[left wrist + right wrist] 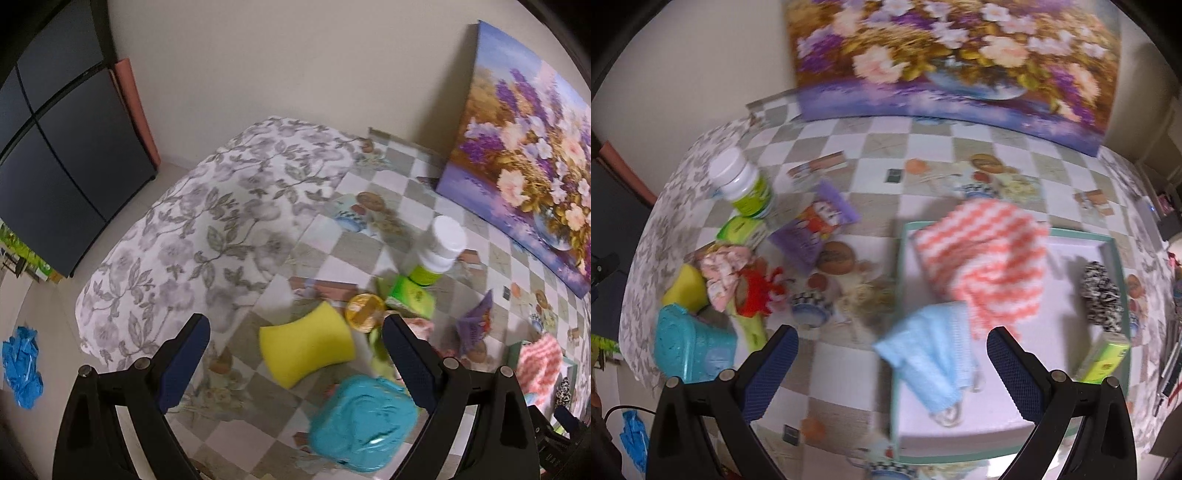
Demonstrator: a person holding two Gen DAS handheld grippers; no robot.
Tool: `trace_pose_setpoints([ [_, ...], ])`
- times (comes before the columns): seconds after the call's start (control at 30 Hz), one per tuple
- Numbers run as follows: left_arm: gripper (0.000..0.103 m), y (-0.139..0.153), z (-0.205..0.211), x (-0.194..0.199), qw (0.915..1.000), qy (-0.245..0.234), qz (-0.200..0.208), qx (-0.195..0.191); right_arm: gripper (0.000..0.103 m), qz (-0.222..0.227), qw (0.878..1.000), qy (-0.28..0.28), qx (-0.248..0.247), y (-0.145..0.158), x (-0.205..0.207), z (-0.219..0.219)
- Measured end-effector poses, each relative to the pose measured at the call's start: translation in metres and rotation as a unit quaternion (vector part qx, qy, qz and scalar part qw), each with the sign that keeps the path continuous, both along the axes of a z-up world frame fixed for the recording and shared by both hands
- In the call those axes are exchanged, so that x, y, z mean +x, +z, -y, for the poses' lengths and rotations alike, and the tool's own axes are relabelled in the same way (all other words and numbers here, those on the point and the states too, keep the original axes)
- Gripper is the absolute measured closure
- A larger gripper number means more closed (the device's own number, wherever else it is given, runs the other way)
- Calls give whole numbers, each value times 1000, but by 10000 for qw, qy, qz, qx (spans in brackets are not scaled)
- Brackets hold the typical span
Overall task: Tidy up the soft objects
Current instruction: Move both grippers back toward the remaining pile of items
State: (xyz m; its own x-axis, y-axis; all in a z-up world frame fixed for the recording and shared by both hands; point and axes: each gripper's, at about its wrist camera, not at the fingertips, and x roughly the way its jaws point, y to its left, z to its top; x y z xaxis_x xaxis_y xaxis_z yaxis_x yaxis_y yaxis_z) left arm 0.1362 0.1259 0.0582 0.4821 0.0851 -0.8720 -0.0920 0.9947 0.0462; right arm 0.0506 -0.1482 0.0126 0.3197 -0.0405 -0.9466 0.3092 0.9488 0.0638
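Note:
My left gripper (295, 332) is open and hovers over a yellow sponge (306, 345) lying on the checkered tablecloth. A teal plastic container (364, 421) sits just in front of the sponge. My right gripper (892, 343) is open above the left edge of a white tray (1078, 251) with a teal rim. A light blue face mask (931, 358) hangs over that edge between the fingers, untouched. In the tray lie a pink-and-white wavy cloth (986, 254), a black-and-white scrunchie (1102, 299) and a green packet (1106, 356).
A white-capped green bottle (744, 184), a green packet (740, 229), a purple snack pack (816, 229), a pink floral cloth (726, 273) and a red toy (761, 288) crowd the table's left. A flower painting (953, 55) leans on the wall. A round yellow lid (364, 310) lies nearby.

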Motion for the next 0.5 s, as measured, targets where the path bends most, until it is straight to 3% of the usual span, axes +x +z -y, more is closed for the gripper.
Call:
trace_pose_setpoints([
  [0.5,8,-78,-19,28,9947,32,-1019,-90,0,-400,9981,448,131,-42,29,-50],
])
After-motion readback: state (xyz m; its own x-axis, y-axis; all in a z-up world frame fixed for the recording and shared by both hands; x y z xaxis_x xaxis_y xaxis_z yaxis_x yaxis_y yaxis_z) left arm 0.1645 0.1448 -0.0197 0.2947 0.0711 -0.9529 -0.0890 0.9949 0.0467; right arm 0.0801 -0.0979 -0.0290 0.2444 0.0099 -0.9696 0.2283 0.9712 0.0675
